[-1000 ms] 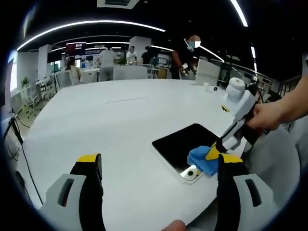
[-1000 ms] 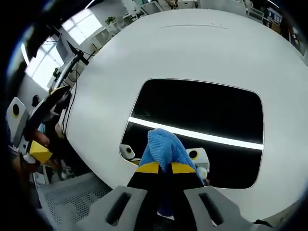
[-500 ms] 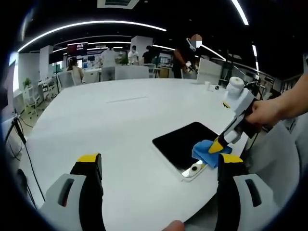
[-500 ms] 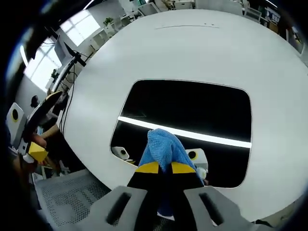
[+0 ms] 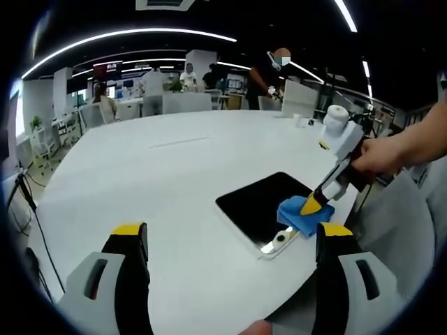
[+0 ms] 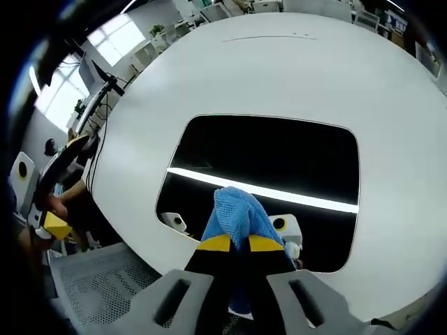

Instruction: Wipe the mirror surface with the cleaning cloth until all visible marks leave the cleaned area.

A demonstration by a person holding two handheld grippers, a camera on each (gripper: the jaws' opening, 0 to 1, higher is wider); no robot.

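We have the blue cleaning cloth (image 6: 238, 213) pinched in the right hand-held gripper (image 6: 233, 243), whose jaws are closed tight on a bunched fold, so that the free end bulges out just ahead of the yellow tips. That end rests on the mirror (image 6: 279, 157), which lies flat on the white tabletop (image 6: 279, 70) directly in front of this hand-held gripper and spreads away from it. In the left gripper view we see the same pairing off to the right: the right hand-held gripper (image 5: 312, 204) angled down onto the cloth (image 5: 299, 217) at the mirror's (image 5: 258, 204) near corner.

The left hand-held gripper (image 5: 230, 230) is wide open and holds nothing, hovering above bare tabletop (image 5: 140, 174) with the mirror ahead and to its right.

We judge the cloth soft, light and limp: it will fold and drag rather than push, so a hold on a gathered wad, as now, seems best, with enough fabric ahead of the tips to keep them off the glass. The mirror looks thin, stiff, slick and fragile. We think it could slide under a sideways stroke, since it appears to lie loose near the tabletop's edge. We cannot make out any marks on its dark reflecting face.
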